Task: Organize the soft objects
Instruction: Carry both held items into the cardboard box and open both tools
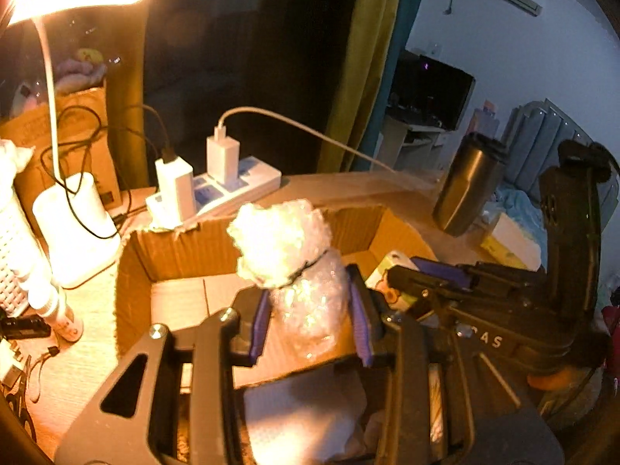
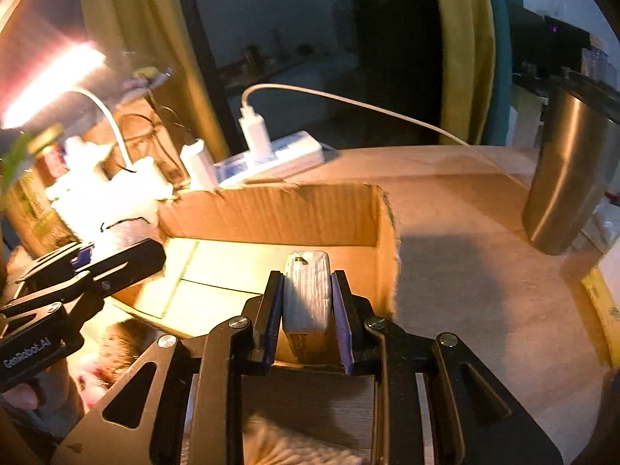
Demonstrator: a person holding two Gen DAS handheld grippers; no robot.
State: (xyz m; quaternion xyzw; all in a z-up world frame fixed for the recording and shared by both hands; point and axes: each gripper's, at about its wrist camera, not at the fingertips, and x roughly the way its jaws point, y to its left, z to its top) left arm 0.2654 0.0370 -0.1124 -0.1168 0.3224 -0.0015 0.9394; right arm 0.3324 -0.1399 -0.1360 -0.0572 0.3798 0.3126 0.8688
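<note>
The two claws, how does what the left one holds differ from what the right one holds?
The left claw grips a crinkly bubble wrap bundle, tied with a dark band and puffing out above it; the right claw grips a flat, rectangular tissue pack. The bundle is see-through and irregular, the pack opaque white and neat-edged. Both are held upright over the open cardboard box.

Left tongs [image 1: 310, 317]: matte black angular frames, purple finger pads [image 1: 259, 327], silver screws. Right tongs [image 2: 306, 310]: identical black frames, purple pads, silver screws. White "GenRobot.AI" lettering on housing.
</note>
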